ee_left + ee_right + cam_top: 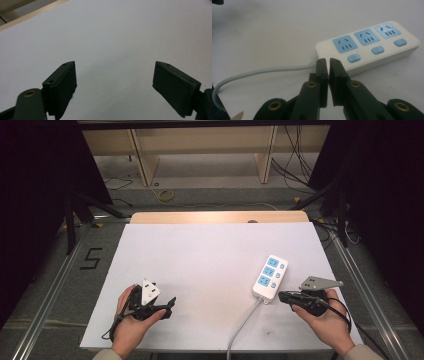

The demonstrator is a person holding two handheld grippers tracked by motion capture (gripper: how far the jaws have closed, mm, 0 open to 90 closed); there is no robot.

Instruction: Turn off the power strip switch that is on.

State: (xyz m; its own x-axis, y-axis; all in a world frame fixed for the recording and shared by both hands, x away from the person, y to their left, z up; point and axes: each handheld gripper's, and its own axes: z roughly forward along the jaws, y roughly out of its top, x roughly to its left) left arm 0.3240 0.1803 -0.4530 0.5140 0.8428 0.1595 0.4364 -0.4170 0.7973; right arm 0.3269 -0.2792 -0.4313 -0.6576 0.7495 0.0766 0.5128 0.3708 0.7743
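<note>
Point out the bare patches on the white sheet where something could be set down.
Free: the wide stretch between the left gripper and the power strip, and the whole far half of the white sheet up to the wooden edge. Crowded: the near right corner, with the power strip, its cable and the right gripper.

A white sheet [210, 265] is covering the table, and a strip of the bare wooden tabletop [200, 217] is showing along the far edge. A white power strip [270, 276] is lying flat on the sheet toward the right side, its three blue sockets and three blue switches facing up. Its grey cord [240, 327] is trailing from the near end across the sheet and running off the near edge. The rest of the sheet is lying smooth and flat.
</note>
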